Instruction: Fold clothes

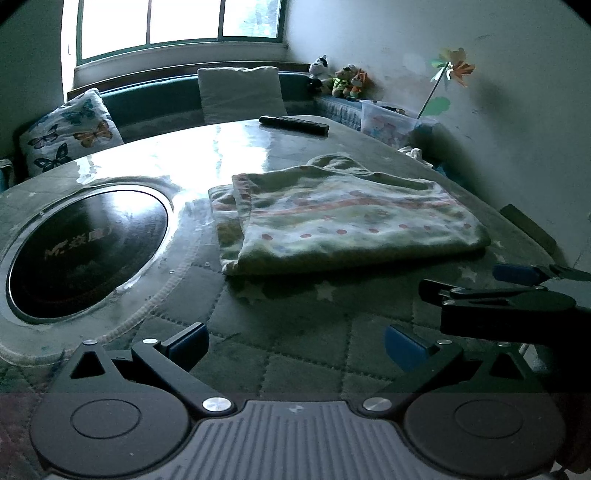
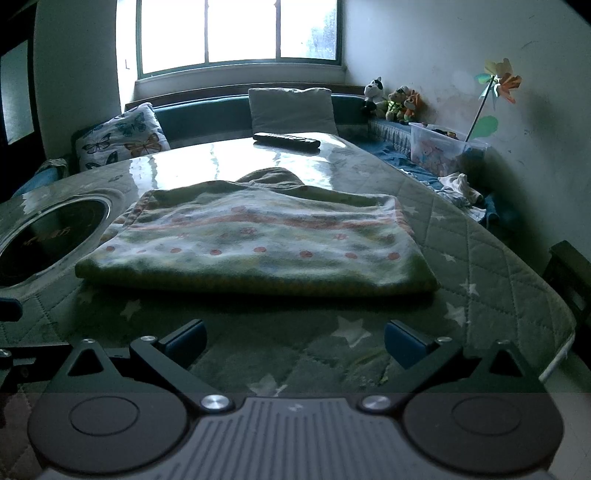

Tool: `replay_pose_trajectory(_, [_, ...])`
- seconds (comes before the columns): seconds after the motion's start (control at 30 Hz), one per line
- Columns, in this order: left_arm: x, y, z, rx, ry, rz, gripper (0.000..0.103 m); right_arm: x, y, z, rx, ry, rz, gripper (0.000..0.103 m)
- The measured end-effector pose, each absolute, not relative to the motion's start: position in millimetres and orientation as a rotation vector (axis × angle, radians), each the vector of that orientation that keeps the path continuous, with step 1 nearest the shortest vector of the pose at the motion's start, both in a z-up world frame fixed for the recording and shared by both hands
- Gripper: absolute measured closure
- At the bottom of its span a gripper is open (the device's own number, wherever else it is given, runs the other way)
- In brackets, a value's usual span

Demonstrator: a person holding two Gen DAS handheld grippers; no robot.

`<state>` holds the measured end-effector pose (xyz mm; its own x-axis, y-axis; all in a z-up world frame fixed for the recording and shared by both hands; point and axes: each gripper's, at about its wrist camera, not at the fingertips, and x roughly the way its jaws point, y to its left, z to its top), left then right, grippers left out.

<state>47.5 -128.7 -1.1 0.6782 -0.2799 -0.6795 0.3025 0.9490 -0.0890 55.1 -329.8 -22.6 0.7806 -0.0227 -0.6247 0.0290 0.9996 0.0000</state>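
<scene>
Two hand-held grippers, left (image 1: pixel 295 345) and right (image 2: pixel 295 341), both wide apart, near folded garment (image 2: pixel 258 243).

A lived-in home dining nook is shown: a counter (image 2: pixel 480 236) covered with a quilted star-print cloth and fitted with a built-in round induction hob (image 1: pixel 85 251) is wrapped by a cushioned bench under a window (image 2: pixel 236 33). A butterfly-print pillow (image 2: pixel 122 138), stuffed toys (image 2: pixel 391 99) (lined up in the corner), a pinwheel (image 2: pixel 498 81) and a remote control (image 2: pixel 286 140) are seen.
</scene>
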Motion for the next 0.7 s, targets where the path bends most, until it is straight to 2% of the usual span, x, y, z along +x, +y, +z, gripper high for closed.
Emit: replay_pose_trajectory(0.7, [44.5,-132.1,-0.1,0.044,0.754,-0.34,0.0,53.3,-326.7,-22.7,0.016,0.68,-0.026,0.0])
